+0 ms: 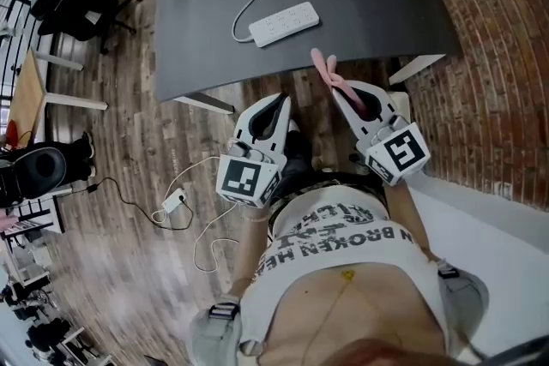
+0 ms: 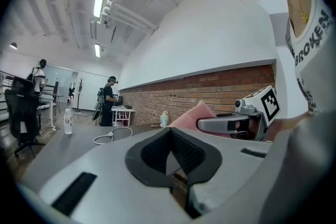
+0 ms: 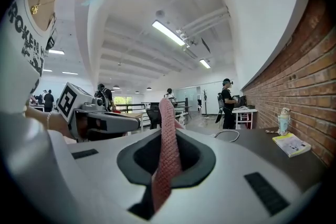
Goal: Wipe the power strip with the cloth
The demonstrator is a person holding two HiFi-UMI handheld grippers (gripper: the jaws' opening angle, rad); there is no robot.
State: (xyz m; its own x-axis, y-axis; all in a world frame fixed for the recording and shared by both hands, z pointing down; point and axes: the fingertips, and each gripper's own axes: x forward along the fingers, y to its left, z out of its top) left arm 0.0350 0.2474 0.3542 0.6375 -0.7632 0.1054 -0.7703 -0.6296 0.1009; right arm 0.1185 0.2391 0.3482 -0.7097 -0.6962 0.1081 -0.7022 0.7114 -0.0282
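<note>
Right gripper (image 1: 340,96) clamps the pink cloth (image 1: 325,69), which pokes past its tips toward the dark table (image 1: 197,39), left gripper (image 1: 280,102) is pinched shut on nothing, and the white power strip (image 1: 285,23) lies mid-table, slanting near-left to far-right, cord off its left end.

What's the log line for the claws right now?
left claw: shut, empty | right claw: shut on pink cloth | power strip: on table, not yet reached
</note>
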